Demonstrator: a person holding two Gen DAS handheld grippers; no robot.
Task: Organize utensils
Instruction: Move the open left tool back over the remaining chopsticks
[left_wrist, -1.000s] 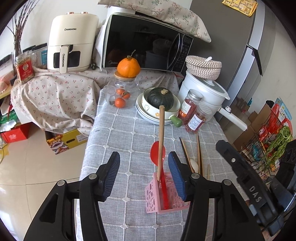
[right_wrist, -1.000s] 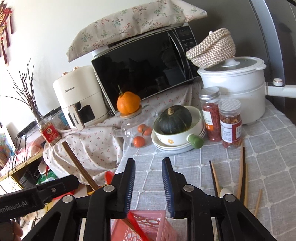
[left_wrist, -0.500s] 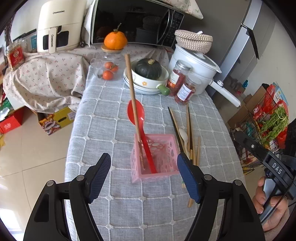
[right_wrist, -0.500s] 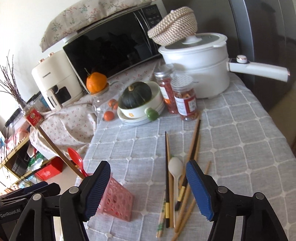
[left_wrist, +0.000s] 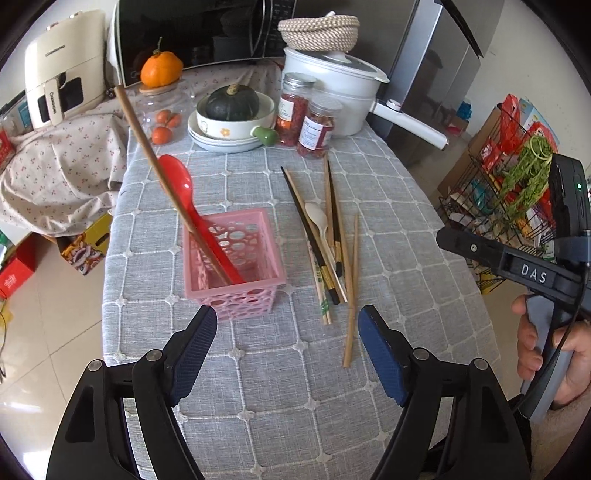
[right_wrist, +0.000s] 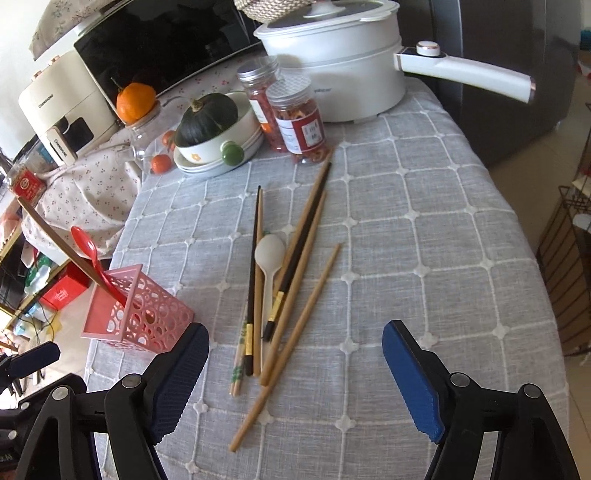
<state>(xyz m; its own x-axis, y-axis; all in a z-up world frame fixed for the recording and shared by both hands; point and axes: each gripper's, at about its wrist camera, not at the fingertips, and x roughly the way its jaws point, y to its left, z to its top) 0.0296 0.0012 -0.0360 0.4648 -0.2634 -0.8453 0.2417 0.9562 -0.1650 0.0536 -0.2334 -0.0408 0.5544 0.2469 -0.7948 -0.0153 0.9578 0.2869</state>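
Grey checked tablecloth covers your work surface; behind it stand a microwave, an air fryer, a white pot, two jars and a bowl holding a green squash. Pink perforated basket sits near the table's left edge, holding a red spoon and one long wooden chopstick, both leaning out to the far left. Loose chopsticks and a white spoon lie in a heap just right of the basket. Your left gripper hovers spread wide, holding nothing, with the basket just beyond its left finger. Your right gripper is likewise wide apart and empty above the near ends of the heap. Your right hand grips its handle at the table's right side
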